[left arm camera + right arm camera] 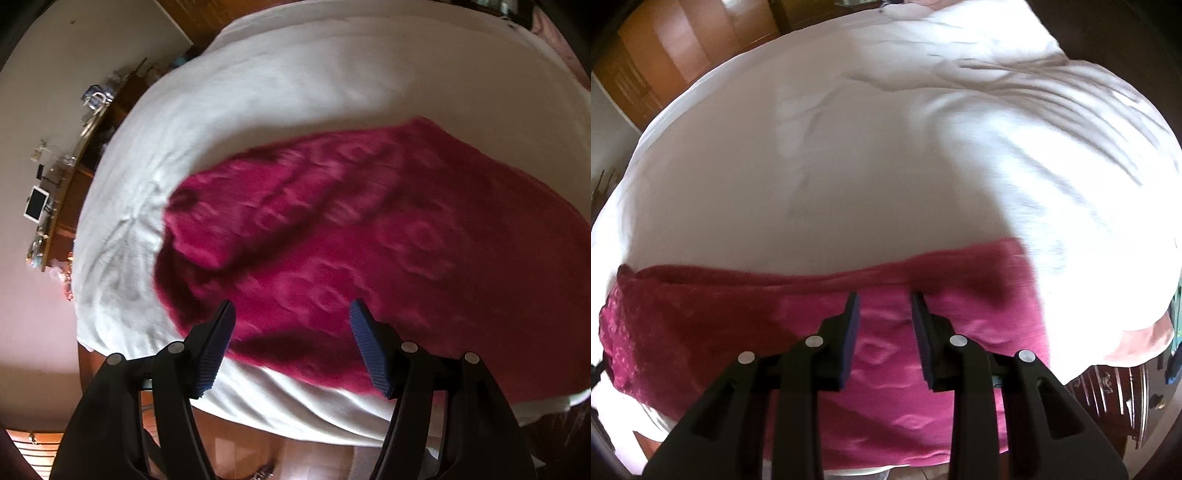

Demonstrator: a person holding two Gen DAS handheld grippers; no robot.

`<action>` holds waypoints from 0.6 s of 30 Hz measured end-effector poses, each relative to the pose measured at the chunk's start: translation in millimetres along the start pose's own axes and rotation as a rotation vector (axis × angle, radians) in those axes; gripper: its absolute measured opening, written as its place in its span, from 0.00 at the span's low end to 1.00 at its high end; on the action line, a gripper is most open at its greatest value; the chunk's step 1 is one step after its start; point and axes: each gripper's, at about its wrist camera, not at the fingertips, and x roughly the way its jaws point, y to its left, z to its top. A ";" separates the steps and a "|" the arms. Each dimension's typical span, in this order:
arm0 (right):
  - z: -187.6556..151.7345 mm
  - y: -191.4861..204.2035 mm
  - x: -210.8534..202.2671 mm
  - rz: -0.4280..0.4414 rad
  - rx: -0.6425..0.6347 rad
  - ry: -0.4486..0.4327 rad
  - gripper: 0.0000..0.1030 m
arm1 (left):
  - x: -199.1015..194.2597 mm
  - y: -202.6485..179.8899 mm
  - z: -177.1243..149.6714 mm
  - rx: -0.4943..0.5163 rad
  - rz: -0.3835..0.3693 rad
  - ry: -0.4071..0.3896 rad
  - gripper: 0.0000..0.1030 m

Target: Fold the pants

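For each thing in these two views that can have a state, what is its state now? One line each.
Left gripper: open, holds nothing, above the pants.
Right gripper: open, narrower gap, holds nothing, above the pants.
Magenta patterned fleece pants: lying spread on the bed, one part doubled over at the left end.
White bed sheet: spread over the bed, wrinkled.

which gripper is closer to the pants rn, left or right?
Right, by a small margin, judging by its view. Right gripper sits low over the magenta pants, jaws open. Left gripper hovers higher above their near edge, also open, on the white bed.
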 end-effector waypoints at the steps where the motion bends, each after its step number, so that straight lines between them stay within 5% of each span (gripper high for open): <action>1: 1.2 -1.5 3.6 0.004 0.007 0.000 0.29 | -2.6 -9.4 -5.6 0.009 -0.010 0.004 0.63; 13: 9.3 -10.9 31.6 0.041 -0.060 0.004 0.28 | -10.5 -91.3 -48.1 0.137 -0.070 0.044 0.63; 18: 7.3 -23.8 7.1 0.146 -0.053 -0.009 0.29 | -16.2 -105.9 -57.1 0.158 -0.089 0.037 0.63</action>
